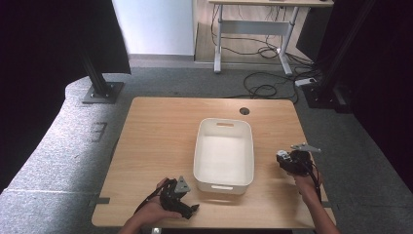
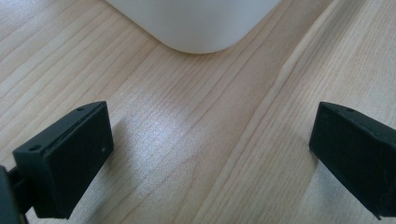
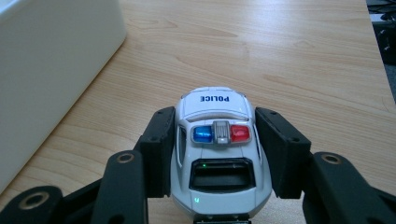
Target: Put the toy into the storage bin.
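Between the jaws of the right gripper (image 3: 212,154) sat a toy police car (image 3: 217,154), pinched on both flanks, its length running along the jaws and its POLICE-marked end facing away over the table (image 3: 289,56). The high view hid the car. The left gripper (image 2: 210,158) stood spread, empty, near the white bin (image 1: 224,151).

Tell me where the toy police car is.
In the right gripper view, the toy police car sits clamped in the right claw, right of the white bin.

Left claw (image 1: 194,209) gapes wide — right claw (image 3: 215,149) clamped, both low
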### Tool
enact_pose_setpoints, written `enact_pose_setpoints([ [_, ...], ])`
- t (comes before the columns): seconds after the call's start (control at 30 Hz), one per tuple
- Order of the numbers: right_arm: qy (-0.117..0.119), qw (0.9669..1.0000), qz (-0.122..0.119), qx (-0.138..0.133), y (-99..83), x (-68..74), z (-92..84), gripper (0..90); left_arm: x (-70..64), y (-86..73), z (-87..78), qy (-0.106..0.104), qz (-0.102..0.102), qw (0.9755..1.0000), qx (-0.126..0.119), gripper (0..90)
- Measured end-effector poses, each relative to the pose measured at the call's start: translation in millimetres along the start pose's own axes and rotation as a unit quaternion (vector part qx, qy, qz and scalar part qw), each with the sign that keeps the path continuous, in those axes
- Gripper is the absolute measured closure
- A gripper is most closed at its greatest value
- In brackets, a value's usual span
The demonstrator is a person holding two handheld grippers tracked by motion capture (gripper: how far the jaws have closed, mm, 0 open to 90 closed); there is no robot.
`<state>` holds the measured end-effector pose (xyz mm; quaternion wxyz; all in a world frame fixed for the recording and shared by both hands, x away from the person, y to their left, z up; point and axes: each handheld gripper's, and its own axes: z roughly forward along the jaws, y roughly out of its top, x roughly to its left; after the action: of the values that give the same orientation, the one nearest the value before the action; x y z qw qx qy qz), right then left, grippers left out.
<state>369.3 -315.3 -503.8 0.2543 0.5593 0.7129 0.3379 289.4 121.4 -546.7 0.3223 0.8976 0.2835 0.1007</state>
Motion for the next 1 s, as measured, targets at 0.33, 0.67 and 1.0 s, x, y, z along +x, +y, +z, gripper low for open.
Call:
enact_pose_setpoints([
  [0.33,0.000,1.0000,-0.003,0.003,-1.1,0.3,0.5,50.0,0.0,0.0,0.0,0.000,0.000,1.0000,0.000,0.1],
  [0.67,0.006,0.9998,-0.016,0.009,-2.8,7.6,3.3,50.0,-0.1,0.0,0.0,0.001,-0.001,1.0000,0.000,0.2],
  [1.0,0.009,0.9993,-0.029,0.021,-5.3,13.6,7.3,50.0,-0.1,0.0,0.0,0.001,0.000,1.0000,0.000,0.1],
])
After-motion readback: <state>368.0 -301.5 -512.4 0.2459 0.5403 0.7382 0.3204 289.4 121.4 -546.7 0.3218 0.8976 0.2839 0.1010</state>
